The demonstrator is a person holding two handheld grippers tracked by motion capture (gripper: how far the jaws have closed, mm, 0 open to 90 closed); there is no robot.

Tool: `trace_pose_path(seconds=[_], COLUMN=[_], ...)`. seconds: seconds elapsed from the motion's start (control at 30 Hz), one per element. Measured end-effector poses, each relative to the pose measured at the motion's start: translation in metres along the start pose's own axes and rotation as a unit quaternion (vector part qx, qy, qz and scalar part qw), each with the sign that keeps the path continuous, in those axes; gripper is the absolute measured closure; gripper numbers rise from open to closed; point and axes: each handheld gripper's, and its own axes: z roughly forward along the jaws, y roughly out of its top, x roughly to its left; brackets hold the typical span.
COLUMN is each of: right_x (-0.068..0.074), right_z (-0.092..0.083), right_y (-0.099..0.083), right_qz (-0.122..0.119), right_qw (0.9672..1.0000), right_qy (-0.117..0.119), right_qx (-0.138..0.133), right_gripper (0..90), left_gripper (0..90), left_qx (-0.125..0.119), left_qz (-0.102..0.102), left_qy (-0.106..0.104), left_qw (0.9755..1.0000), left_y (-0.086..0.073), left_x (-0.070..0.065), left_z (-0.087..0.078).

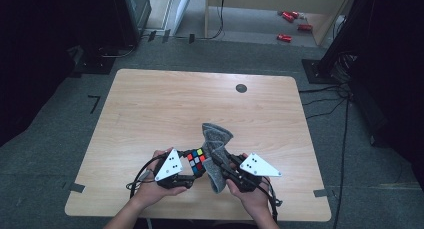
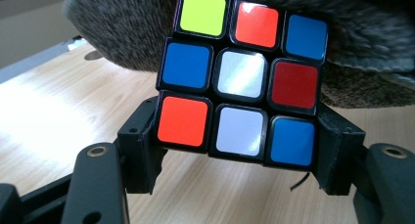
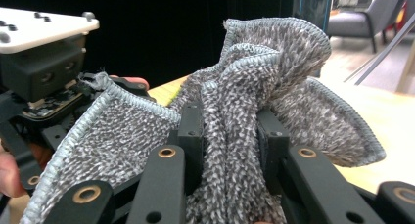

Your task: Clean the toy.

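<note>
At table's near edge: left gripper jaws clamp puzzle cube; right gripper jaws pinch grey cloth, cube's far side hidden.

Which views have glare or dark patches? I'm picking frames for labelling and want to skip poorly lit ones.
High view: dim overall, black at both sides, the table evenly lit. Left gripper view: glare on the cube's white stickers and a washed-out patch of tabletop at left. Right gripper view: the cloth is sharp against a black background, with the room at right bright and soft.
</note>
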Motion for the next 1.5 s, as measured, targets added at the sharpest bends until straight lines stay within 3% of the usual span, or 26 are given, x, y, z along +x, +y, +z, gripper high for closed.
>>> trace_pose_path(seconds=[0.1, 0.2, 0.37, 0.5, 0.57, 0.73, 0.87, 1.0, 1.1, 1.17, 1.23, 1.33, 1.43, 1.5], right_x=[-0.010, -0.016, -0.004, 0.011, 0.008, -0.008, -0.009, 0.004, 0.013, 0.010, 0.005, -0.007, -0.013, -0.011], right_z=[-0.001, -0.003, -0.006, -0.002, -0.001, 0.000, -0.002, -0.005, -0.002, -0.001, -0.001, -0.001, -0.001, -0.003], right_y=[-0.004, -0.005, 0.005, 0.007, 0.004, -0.005, -0.002, 0.006, 0.008, 0.005, 0.002, -0.004, -0.005, -0.002], right_qz=[0.011, 0.012, 0.006, -0.015, -0.003, 0.022, 0.021, 0.009, -0.009, 0.003, 0.011, 0.030, 0.029, 0.031], right_qw=[0.9997, 0.9991, 0.9998, 0.9998, 0.9999, 0.9996, 0.9994, 0.9998, 0.9995, 0.9994, 0.9996, 0.9995, 0.9991, 0.9993], right_qy=[-0.021, -0.038, -0.019, 0.008, 0.010, -0.016, -0.025, 0.011, 0.027, 0.031, 0.022, 0.002, -0.022, -0.021], right_qx=[0.008, 0.017, -0.007, -0.009, -0.010, 0.011, 0.012, -0.015, -0.012, -0.015, -0.011, 0.003, 0.019, 0.009], right_gripper=[71.3, 71.4, 71.4, 71.2, 71.1, 71.1, 71.1, 70.9, 70.7, 70.6, 70.7, 70.8, 71.1, 71.0], left_gripper=[33.4, 33.4, 33.5, 33.5, 33.5, 33.4, 33.5, 33.5, 33.5, 33.5, 33.4, 33.4, 33.4, 33.5], left_qx=[-0.014, -0.007, 0.016, 0.012, 0.004, -0.003, 0.004, 0.018, 0.009, 0.006, -0.005, -0.010, -0.010, -0.006], left_qz=[-0.008, -0.008, 0.009, 0.015, 0.009, 0.003, 0.007, 0.019, 0.018, 0.015, 0.003, 0.001, -0.002, -0.001], left_qy=[-0.008, 0.000, 0.009, 0.005, 0.004, 0.002, 0.005, 0.010, 0.008, 0.007, -0.001, 0.001, -0.001, -0.004], left_qw=[0.9998, 0.9999, 0.9998, 0.9998, 0.9999, 1.0000, 1.0000, 0.9996, 0.9998, 0.9998, 1.0000, 0.9999, 0.9999, 1.0000], left_y=[0.001, 0.000, -0.002, 0.000, 0.000, 0.000, 0.000, -0.002, 0.000, 0.001, 0.001, 0.002, 0.002, 0.001], left_x=[0.003, 0.004, 0.000, -0.004, -0.002, 0.000, 0.000, -0.002, -0.003, -0.002, 0.000, 0.001, 0.002, 0.002], left_z=[-0.003, -0.001, 0.004, 0.004, 0.001, -0.001, 0.002, 0.004, 0.002, 0.000, -0.002, -0.004, -0.003, -0.002])
